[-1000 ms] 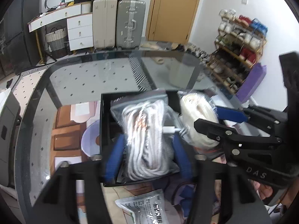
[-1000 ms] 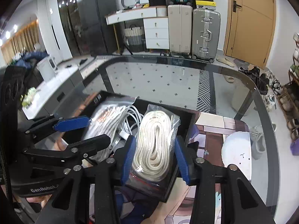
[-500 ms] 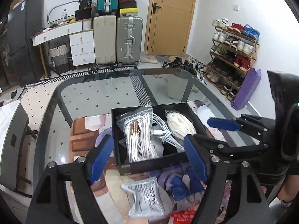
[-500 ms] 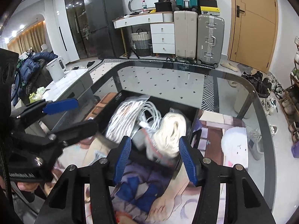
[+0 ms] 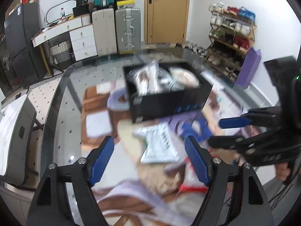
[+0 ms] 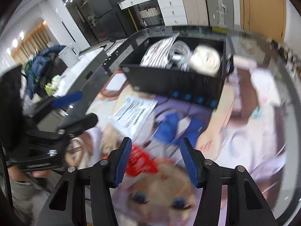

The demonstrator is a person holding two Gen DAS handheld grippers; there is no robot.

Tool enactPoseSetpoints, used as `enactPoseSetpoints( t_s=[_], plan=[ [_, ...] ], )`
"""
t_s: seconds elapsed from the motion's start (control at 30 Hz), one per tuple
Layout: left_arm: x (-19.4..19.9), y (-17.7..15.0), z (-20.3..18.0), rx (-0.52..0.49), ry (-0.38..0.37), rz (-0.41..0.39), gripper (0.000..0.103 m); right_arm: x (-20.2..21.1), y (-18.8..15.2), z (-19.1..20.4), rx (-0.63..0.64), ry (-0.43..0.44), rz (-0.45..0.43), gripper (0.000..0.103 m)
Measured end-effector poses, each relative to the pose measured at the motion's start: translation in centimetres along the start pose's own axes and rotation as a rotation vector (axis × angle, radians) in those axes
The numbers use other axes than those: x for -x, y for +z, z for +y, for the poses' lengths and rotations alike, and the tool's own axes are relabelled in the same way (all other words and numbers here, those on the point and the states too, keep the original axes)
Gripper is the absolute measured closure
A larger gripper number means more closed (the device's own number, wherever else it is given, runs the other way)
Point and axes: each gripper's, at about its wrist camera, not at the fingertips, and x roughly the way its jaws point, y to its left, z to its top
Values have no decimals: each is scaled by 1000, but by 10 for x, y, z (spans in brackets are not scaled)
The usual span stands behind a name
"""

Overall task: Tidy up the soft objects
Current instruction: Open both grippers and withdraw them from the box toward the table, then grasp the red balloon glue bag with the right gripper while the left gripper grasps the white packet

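A black box [image 5: 160,101] on the glass table holds a bagged white cable [image 5: 146,79] and a bagged cream rope coil [image 5: 185,75]; the box also shows in the right wrist view [image 6: 175,82]. A silver packet [image 5: 160,145] lies on the printed mat before the box, also seen in the right wrist view [image 6: 133,111]. A red packet [image 6: 141,162] lies nearer. My left gripper [image 5: 149,160] is open and empty above the silver packet. My right gripper [image 6: 154,160] is open and empty over the red packet.
The glass table edge [image 5: 56,101] curves at the left. A printed anime mat [image 6: 244,131] covers the table's near part. Suitcases [image 5: 116,32], a drawer unit and a shoe rack [image 5: 231,37] stand beyond. Both views are motion-blurred.
Both grippers let go of their bags in the box, opened, and pulled back toward me. They now hang lower over the mat, near the silver and red packets.
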Motion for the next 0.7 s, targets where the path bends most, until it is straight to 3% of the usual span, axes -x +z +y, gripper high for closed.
enactPoseSetpoints(
  t_s=[0.13, 0.3, 0.43, 0.7],
  plan=[
    [-5, -15, 5, 5, 14, 41, 25, -11, -18, 20, -38, 49, 49, 48],
    [-6, -22, 5, -33, 53, 55, 25, -30, -28, 48, 6, -13, 70, 45],
    [-9, -25, 16, -1, 64, 71, 25, -39, -28, 50, 15, -44, 56, 39],
    [-10, -26, 18, 11, 47, 92, 25, -30, -16, 37, 13, -63, 42, 39]
  ],
)
